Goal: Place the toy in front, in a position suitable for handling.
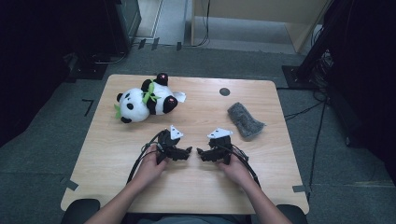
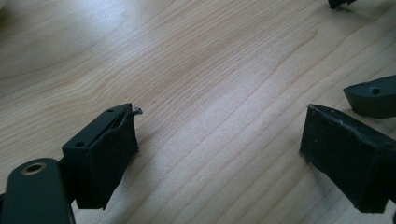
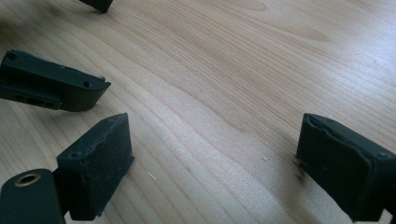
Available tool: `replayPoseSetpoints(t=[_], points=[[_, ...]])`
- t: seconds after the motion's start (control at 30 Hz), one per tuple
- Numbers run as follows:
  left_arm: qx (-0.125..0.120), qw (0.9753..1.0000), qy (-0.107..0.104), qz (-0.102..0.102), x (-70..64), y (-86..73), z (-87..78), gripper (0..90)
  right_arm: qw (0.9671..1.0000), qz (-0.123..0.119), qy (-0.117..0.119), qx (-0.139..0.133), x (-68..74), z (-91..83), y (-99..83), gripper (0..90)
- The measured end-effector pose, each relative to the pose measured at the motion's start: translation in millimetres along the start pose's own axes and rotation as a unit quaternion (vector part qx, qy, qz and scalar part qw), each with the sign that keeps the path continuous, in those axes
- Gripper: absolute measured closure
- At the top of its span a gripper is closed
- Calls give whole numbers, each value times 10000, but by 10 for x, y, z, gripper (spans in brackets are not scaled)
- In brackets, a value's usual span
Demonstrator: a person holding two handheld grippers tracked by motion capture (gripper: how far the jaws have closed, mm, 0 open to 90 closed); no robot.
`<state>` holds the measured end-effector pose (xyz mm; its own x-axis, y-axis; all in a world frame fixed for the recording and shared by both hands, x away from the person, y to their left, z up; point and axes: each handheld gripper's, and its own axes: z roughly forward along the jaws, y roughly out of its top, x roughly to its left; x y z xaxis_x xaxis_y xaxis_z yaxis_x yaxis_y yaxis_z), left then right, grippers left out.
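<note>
Pale wood grain is lying bare between both pairs of spread jaws: the left gripper (image 1: 187, 152) and right gripper (image 1: 201, 154) are resting tip to tip on the table (image 1: 112, 158), probably idling before a reach. The panda plush (image 1: 145, 101) is lying at eleven o'clock, the grey cloth (image 1: 244, 120) at two o'clock; both are well apart from the jaws.

My forearms leave the high view at its bottom edge. The small dark disc (image 1: 224, 91) near the table's (image 1: 116, 186) far edge is too small to identify.
</note>
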<state>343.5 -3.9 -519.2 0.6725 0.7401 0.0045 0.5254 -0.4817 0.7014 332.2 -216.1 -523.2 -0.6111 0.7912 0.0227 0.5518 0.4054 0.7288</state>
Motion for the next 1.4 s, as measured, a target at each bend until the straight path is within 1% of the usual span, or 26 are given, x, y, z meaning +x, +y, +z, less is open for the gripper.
replayPoseSetpoints(t=[0.4,0.5,0.63,0.7,0.73,0.77,0.8,0.83,1.07,1.3,1.4], points=[[-2,10000,4,-11,-7,-9,-9,105,10000,0,-1,0,0,0,0,104],[9,10000,-30,38,-8,-23,-25,105,10000,-1,-1,5,0,-1,0,104],[6,10000,-48,50,-6,-29,-30,105,10000,-2,-1,3,0,0,1,104],[7,9999,-76,82,-3,-35,-36,105,10000,-3,-2,4,0,0,0,104],[7,9998,-125,133,6,-42,-44,105,10000,-3,-2,4,0,0,0,104],[0,9995,-218,216,18,-60,-60,105,10000,-13,-1,-1,-2,0,1,104],[0,9995,-218,216,18,-60,-60,105,10000,-13,-1,-1,-2,0,1,104],[14,9993,-250,261,25,-66,-69,106,10000,-12,0,-1,-1,0,1,105],[16,9991,-292,306,38,-72,-75,106,10000,-5,-1,2,-1,0,1,103],[-15,9995,-210,216,49,-76,-79,128,10000,-1,-4,2,0,1,1,103],[7,9995,-207,218,52,-75,-88,129,10000,-1,-19,17,1,4,10,113]])
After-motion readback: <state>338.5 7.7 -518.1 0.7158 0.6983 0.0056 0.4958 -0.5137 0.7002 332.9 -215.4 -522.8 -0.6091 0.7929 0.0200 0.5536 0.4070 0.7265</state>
